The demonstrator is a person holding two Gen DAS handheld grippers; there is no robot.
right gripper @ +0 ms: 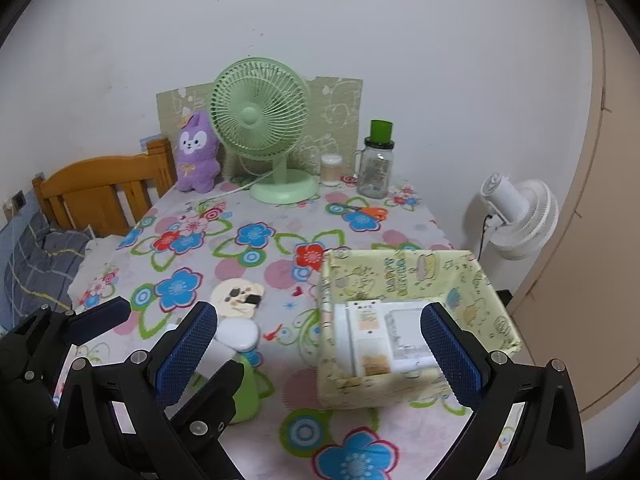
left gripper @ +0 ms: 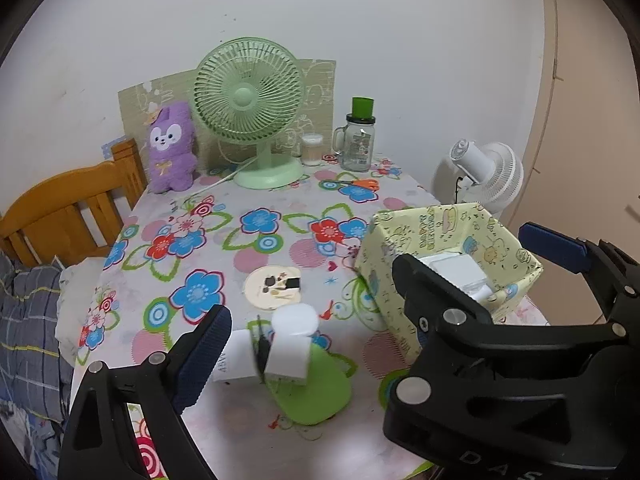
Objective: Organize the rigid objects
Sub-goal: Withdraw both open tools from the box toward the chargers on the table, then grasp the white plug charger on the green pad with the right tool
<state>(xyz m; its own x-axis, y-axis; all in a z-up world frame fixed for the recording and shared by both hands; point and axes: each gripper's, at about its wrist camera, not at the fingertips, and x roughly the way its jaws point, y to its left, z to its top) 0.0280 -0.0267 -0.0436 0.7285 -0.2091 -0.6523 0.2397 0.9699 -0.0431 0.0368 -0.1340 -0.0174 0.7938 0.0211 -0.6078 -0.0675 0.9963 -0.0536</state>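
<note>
The yellow patterned box (right gripper: 404, 276) sat on the flowered table (right gripper: 280, 248) holding flat white packages (right gripper: 376, 336). Both grippers, left (left gripper: 376, 300) and right (right gripper: 320, 356), hung with jaws spread, empty. White blocks (left gripper: 292, 344) lay beside a green pad (left gripper: 316, 392).

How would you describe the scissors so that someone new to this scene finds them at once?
Start at the green fan at the back of the flowered table. To its right stands a glass jar with a green cap. The scissors lie flat on the cloth just in front of that jar, the only thing there with orange handles.
</note>
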